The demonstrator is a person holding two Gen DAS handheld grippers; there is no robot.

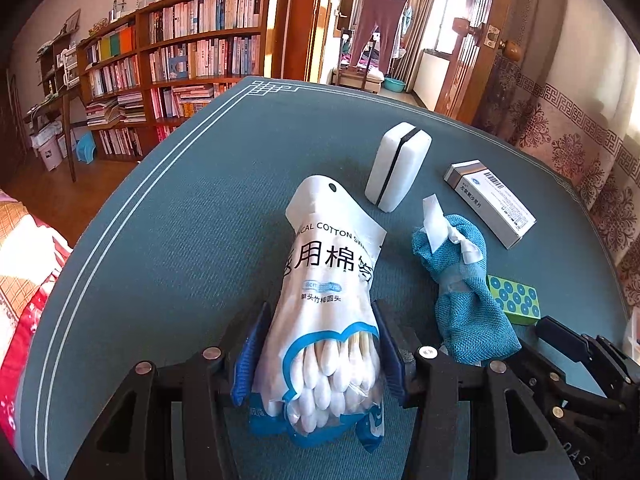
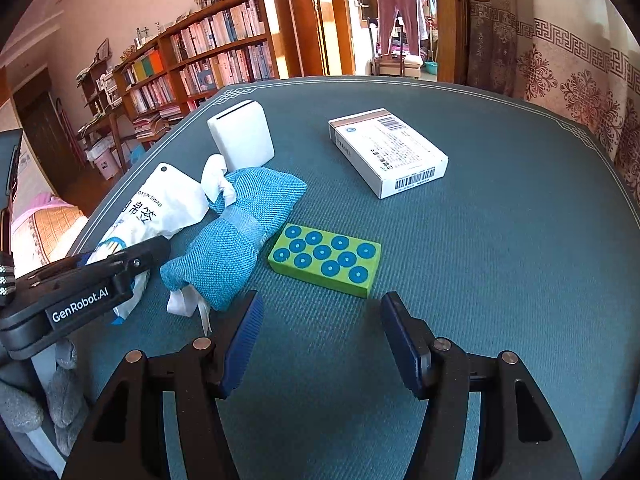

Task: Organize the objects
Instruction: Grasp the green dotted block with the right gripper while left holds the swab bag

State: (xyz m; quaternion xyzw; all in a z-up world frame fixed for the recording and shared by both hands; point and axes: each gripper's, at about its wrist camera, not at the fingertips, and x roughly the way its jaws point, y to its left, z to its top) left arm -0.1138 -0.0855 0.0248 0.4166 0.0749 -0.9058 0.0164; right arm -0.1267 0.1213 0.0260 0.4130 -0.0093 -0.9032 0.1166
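Note:
My left gripper [image 1: 320,340] is shut on a white and blue bag of cotton swabs [image 1: 328,280], its pads pressed on both sides of the bag's lower part. The bag also shows in the right wrist view [image 2: 160,208] with the left gripper [image 2: 132,256] on it. My right gripper [image 2: 320,316] is open and empty above the table, just in front of a green block with blue dots [image 2: 326,258]. A blue cloth pouch [image 2: 236,236] lies between the bag and the block. A white sponge with a black stripe [image 2: 242,140] and a white medicine box [image 2: 388,152] lie farther back.
All objects lie on a round table with a teal mat [image 2: 500,260]. A bookshelf [image 2: 208,48] stands behind on the left, a patterned curtain [image 2: 580,92] on the right, and a wooden door [image 2: 448,20] at the back.

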